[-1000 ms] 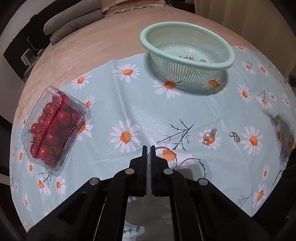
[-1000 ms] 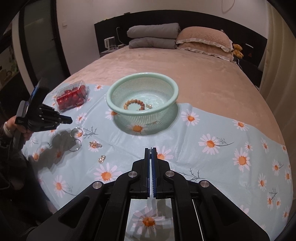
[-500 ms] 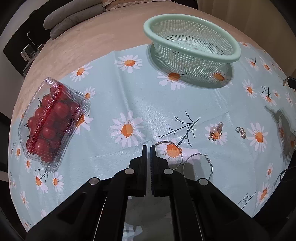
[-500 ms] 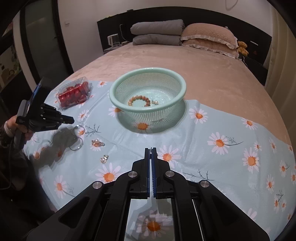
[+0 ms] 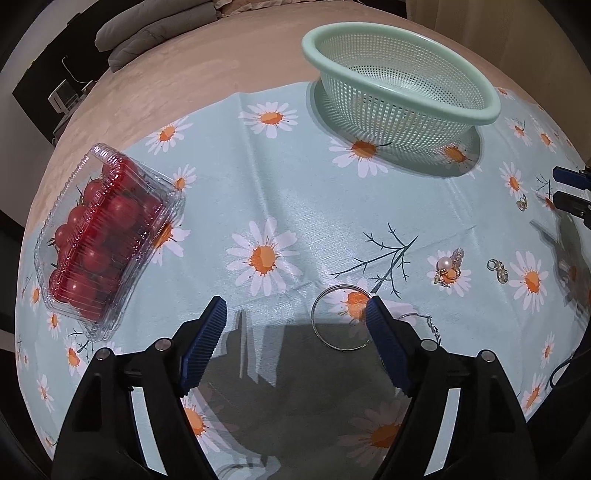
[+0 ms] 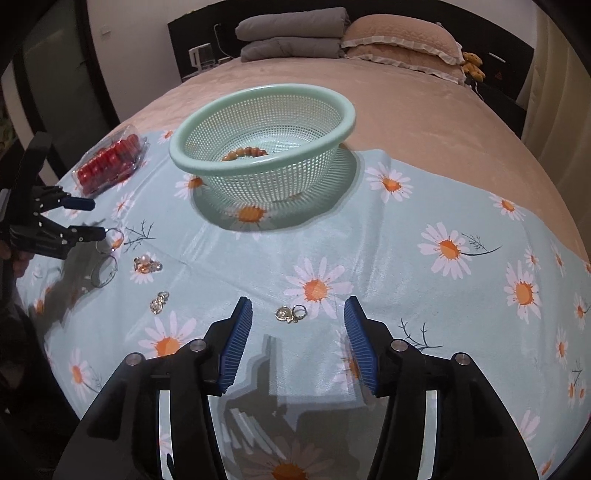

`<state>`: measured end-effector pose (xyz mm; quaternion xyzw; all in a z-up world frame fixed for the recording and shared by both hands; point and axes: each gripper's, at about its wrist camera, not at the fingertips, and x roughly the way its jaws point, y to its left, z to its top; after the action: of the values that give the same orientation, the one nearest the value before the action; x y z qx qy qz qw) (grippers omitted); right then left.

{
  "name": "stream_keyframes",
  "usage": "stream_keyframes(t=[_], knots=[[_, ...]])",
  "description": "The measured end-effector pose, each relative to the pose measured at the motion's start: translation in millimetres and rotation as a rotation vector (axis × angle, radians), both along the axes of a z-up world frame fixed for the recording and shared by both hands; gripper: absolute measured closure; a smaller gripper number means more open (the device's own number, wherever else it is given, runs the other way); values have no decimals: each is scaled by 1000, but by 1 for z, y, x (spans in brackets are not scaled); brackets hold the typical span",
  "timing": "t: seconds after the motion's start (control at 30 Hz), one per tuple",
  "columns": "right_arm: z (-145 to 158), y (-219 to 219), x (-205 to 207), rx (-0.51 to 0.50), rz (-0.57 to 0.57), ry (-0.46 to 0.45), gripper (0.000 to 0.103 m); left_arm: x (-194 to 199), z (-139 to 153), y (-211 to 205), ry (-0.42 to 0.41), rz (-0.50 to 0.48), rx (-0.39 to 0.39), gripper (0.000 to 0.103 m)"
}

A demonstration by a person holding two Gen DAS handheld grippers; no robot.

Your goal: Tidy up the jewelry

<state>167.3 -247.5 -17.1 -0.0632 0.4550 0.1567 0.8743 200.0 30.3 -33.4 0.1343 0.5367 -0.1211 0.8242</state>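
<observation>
Jewelry scattered on daisy cloth [image 5: 280,206]: hoop earring [image 5: 338,319] low centre, small charm [image 6: 290,314] low centre. Featherweight, thin wire, slippery, easily bent; best pinched across the rim, gently. Left gripper [image 5: 295,325] and right gripper [image 6: 297,325] both opening wide, pads touching nothing. Mesh basket [image 6: 207,162] upper centre, beaded bracelet [image 6: 244,152] inside.

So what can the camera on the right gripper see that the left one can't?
Only the right wrist view shows the bead bracelet inside the green basket, the small charm between the opening right gripper, and the pillows.

Only the left view shows the left gripper, also opening, from behind.

Both show the basket, tomato box, hoop earrings and pearl earring.
</observation>
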Motion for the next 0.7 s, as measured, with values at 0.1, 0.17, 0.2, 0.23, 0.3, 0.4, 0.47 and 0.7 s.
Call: stream_keyframes(t=[0.1,0.17,0.2,0.23,0.3,0.4,0.47,0.7], knots=[[-8,10,5,-51,23,3,44,1,-8,-6,14,-16,16,26],[-17,16,8,-85,31,18,44,1,-13,-10,21,-27,30,26],[-21,18,10,-102,27,24,44,1,-16,-12,23,-32,39,25],[-27,20,12,-115,30,38,44,2,-18,-14,23,-34,45,25],[-36,20,14,-137,28,67,45,2,-21,-15,17,-34,43,25],[-43,16,17,-98,2,103,49,1,-24,-15,18,-33,42,26],[-43,17,16,-72,22,117,59,-2,-23,-19,34,-59,7,46],[-43,32,8,-79,79,137,101,-15,-23,-39,20,-120,51,90]])
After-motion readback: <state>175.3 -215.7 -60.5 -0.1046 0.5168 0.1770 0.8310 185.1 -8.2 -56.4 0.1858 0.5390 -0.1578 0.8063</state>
